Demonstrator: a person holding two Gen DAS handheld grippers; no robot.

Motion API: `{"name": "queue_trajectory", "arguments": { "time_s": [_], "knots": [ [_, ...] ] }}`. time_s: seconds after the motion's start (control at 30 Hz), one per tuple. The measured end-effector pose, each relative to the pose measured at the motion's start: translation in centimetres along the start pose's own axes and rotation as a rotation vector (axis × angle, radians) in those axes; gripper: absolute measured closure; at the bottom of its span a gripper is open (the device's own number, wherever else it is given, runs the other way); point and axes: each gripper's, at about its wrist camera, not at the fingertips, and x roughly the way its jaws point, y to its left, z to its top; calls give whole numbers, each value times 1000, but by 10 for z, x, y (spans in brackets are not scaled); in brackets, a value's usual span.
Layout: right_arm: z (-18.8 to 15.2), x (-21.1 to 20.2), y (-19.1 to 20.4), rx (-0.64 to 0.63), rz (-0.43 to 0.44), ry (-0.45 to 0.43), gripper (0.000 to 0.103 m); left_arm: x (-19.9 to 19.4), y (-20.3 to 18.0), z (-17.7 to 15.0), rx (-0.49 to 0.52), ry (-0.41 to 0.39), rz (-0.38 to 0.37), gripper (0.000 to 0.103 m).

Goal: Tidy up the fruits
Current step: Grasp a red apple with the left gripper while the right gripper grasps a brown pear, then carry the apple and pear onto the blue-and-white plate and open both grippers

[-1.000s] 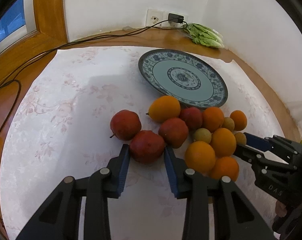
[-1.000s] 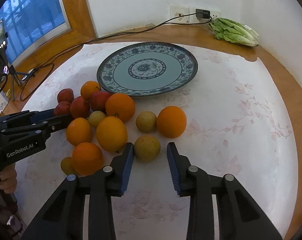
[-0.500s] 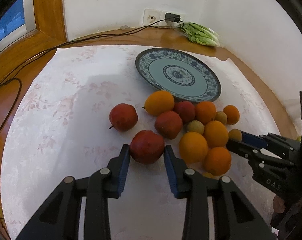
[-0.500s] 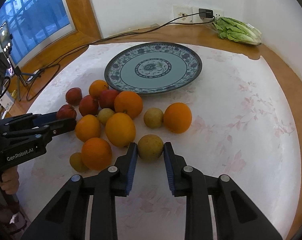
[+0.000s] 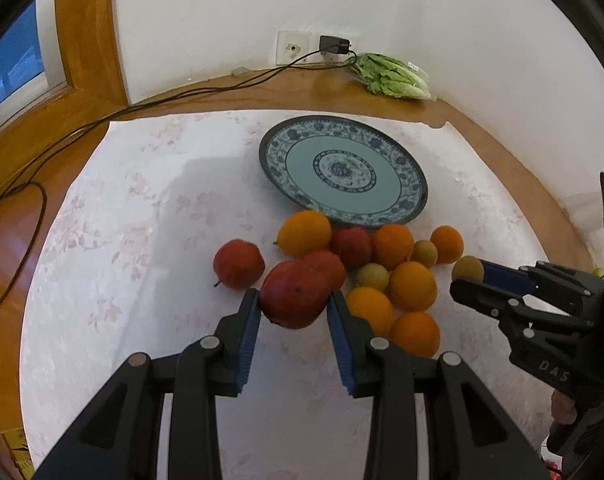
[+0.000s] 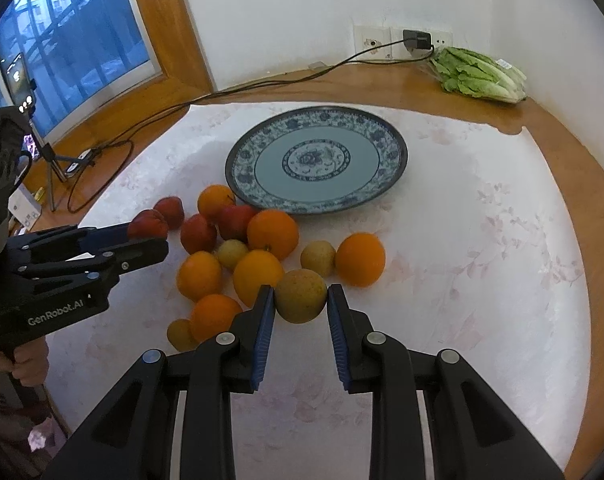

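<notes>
My left gripper [image 5: 293, 300] is shut on a dark red apple [image 5: 294, 294] and holds it above the cloth. My right gripper [image 6: 300, 298] is shut on a yellow-brown pear [image 6: 301, 295], also lifted; it shows in the left wrist view [image 5: 467, 269] too. A pile of oranges [image 6: 272, 233], red apples [image 6: 198, 233] and small pears [image 6: 318, 255] lies on the white cloth in front of a blue patterned plate [image 6: 316, 159], which is bare. The left gripper shows at the left of the right wrist view [image 6: 149, 230].
A bagged lettuce [image 6: 480, 75] lies at the back right by a wall socket with a plugged charger [image 6: 416, 39]. Its black cable [image 6: 161, 120] runs along the wooden sill to the left. A phone on a tripod [image 6: 25, 96] stands by the window.
Both grippers have closed on their fruit and lifted: the left raised the red apple off the cloth, the right raised the pear. Both views pulled back and up.
</notes>
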Motion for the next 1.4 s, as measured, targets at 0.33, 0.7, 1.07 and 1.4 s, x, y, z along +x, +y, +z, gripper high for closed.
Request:
{"name": "queue_trajectory", "arguments": {
  "time_s": [0.33,0.7,1.07,1.4],
  "knots": [
    [22,-6,-3,-12,-8,-24,75,5,-8,23,16,-14,2,67],
    [46,6,-7,-8,-11,-31,75,19,-18,50,27,-26,1,67],
    [63,26,-17,22,-13,-25,75,40,-15,67,16,-24,7,67],
    [71,47,-22,12,-37,-18,75,64,-13,74,12,0,16,67]
  ]
}}
